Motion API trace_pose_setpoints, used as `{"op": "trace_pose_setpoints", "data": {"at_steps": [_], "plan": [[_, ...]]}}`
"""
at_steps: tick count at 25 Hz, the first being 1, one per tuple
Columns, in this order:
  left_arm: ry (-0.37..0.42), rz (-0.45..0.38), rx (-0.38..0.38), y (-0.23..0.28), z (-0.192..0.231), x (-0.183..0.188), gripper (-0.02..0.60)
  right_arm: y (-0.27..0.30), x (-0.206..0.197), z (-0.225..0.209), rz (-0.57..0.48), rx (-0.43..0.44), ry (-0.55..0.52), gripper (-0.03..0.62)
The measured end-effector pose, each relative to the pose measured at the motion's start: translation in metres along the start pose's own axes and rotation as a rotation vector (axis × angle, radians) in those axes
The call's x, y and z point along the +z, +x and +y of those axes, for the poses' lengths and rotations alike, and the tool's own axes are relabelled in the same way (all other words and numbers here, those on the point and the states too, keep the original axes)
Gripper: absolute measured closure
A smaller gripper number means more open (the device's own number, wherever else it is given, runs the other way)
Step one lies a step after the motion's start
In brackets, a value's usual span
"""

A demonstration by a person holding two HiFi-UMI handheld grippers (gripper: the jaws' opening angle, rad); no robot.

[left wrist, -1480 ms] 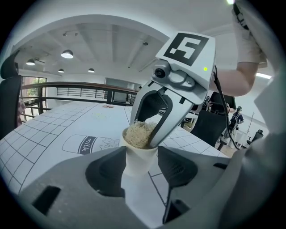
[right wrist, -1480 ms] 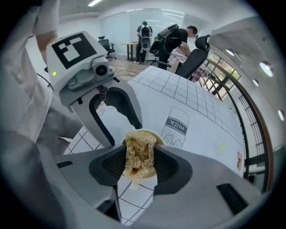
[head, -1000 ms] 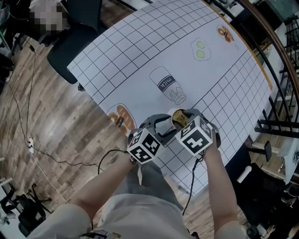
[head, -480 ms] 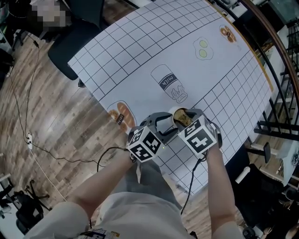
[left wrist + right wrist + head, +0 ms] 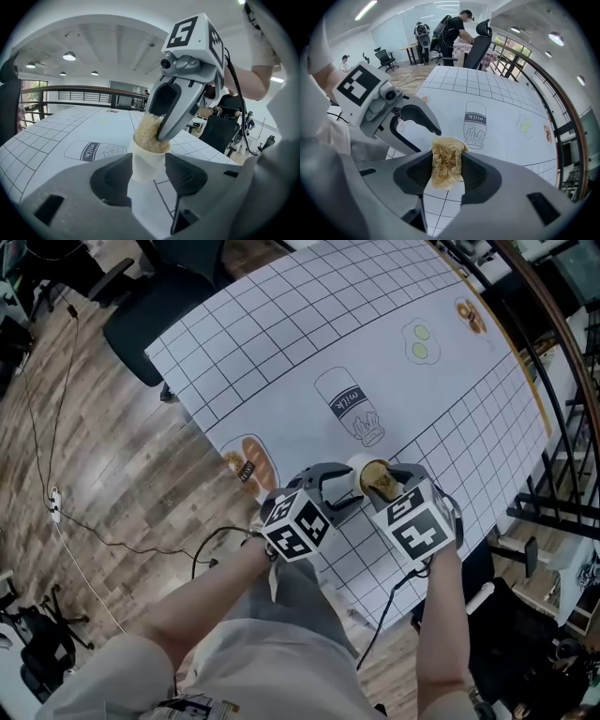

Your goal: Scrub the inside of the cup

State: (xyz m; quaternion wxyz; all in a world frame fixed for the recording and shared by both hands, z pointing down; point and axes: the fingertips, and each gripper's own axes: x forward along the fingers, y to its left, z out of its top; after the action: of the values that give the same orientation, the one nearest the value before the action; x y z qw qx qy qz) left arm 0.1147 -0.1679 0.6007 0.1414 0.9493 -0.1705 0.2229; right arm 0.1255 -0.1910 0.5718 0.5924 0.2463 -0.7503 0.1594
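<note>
Sponge (image 5: 446, 159) clenched in right gripper (image 5: 446, 172) jaws, still inside cup (image 5: 143, 159); left gripper (image 5: 149, 176) jaws still grasping cup.

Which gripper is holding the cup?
The left gripper: its jaws clamp the white cup. The right gripper holds the scrubber, pushed into the cup's mouth.

Left tool (image 5: 345, 486) and right tool (image 5: 382, 482): grey moulded bodies, each with two broad curved jaws lined with dark ribbed pads (image 5: 476, 172). Each tool carries a white cube printed with black square markers: left cube (image 5: 295, 526), right cube (image 5: 417, 521). A black cable (image 5: 382, 607) trails from the right tool. The person wears a pale beige garment (image 5: 272, 667).
</note>
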Motion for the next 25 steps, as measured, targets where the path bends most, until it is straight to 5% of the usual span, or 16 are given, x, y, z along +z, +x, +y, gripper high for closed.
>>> {"op": "trace_pose_setpoints", "data": {"at_steps": [25], "plan": [[-0.023,0.01,-0.017,0.003,0.004,-0.007,0.374,0.018,-0.001,0.003,-0.043,0.026,0.108,0.425]]}}
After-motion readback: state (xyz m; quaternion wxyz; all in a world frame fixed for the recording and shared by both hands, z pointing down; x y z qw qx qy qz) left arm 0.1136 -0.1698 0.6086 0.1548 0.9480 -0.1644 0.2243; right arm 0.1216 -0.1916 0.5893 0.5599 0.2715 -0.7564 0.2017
